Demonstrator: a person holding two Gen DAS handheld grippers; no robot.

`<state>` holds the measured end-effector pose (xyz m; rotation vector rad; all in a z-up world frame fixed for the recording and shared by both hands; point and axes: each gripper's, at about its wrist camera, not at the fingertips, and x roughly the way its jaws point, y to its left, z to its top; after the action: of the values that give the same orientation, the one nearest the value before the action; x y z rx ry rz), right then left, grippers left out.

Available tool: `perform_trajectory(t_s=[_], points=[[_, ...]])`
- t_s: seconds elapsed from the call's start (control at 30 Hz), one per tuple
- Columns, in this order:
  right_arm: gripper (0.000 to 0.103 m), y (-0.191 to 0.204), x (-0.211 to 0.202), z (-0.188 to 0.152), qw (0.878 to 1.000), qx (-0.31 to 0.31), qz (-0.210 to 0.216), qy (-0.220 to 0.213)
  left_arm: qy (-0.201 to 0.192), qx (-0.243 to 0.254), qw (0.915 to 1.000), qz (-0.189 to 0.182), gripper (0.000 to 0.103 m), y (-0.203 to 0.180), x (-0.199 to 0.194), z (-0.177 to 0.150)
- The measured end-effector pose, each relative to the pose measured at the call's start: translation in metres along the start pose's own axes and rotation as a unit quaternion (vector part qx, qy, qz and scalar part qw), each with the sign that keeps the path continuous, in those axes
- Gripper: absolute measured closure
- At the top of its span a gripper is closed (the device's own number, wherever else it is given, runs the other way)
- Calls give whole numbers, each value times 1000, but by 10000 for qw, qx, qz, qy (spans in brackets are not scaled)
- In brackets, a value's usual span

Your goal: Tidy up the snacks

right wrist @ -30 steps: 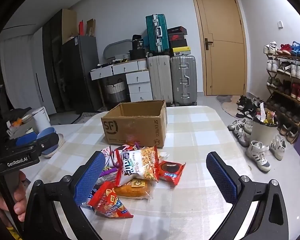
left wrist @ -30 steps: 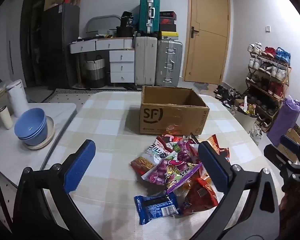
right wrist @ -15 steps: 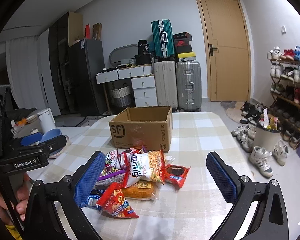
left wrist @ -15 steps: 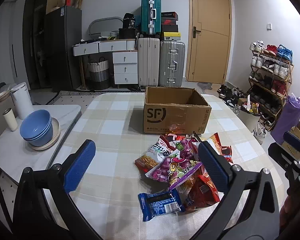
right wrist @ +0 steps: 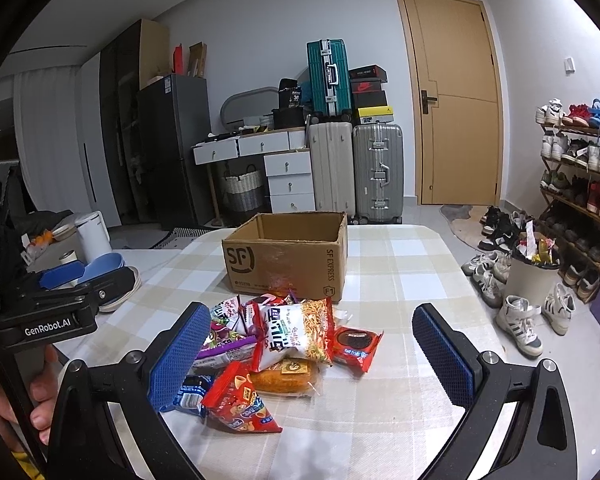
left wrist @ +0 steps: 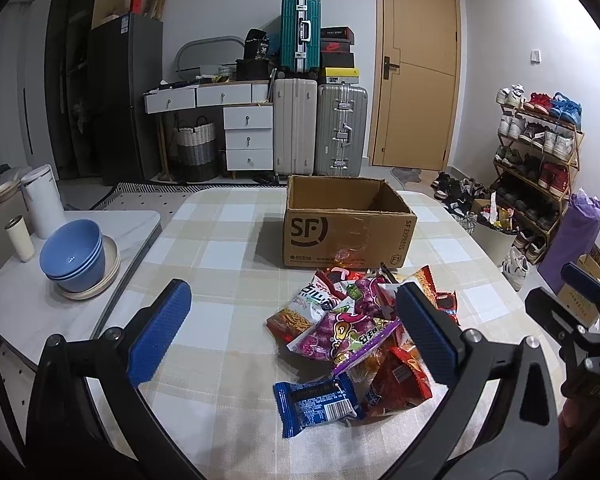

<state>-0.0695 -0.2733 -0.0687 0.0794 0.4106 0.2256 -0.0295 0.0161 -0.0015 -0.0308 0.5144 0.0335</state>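
Note:
A pile of snack packets (left wrist: 356, 324) lies on the checked table, in front of an open cardboard SF box (left wrist: 348, 228). A blue packet (left wrist: 316, 402) lies nearest. My left gripper (left wrist: 296, 334) is open and empty, held above the table just short of the pile. In the right wrist view the pile (right wrist: 284, 340) lies before the box (right wrist: 288, 260), with a red cookie packet (right wrist: 356, 346) at its right. My right gripper (right wrist: 310, 354) is open and empty above the pile's near side.
Blue bowls on a plate (left wrist: 76, 258), a white jug (left wrist: 44, 206) and a cup stand on a side table at left. Suitcases (left wrist: 320, 128), drawers and a door are behind. A shoe rack (left wrist: 540, 160) and bin stand at right.
Both grippers have pulled back and risen a little, so the box and pile look slightly farther. Both stay open.

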Motion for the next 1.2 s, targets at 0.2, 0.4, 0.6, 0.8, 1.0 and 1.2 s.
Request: perform_trajectory(t_s=[0.2,0.4,0.6,0.8,1.0,1.2], points=[[0,4,-2,-1,10000,16,10,14,-8,-16,10000,-4,1,0,-4,-1],[0,4,-4,0,10000,29,37,34,11,-31,10000,-25,1,1,-7,-3],[0,4,-3,0,10000,38,54,48,7,-32,10000,-20,1,1,-8,-4],[0,5,-3,-1,9999,51,69,70,18,-37,10000,-30,1,2,-8,-3],[0,3,-3,-1,9999,68,45,82,34,-36,10000,-27,1,2,-9,-5],[0,1,-3,-1,9999,75,17,99,36,-39,10000,-30,1,2,-9,-5]])
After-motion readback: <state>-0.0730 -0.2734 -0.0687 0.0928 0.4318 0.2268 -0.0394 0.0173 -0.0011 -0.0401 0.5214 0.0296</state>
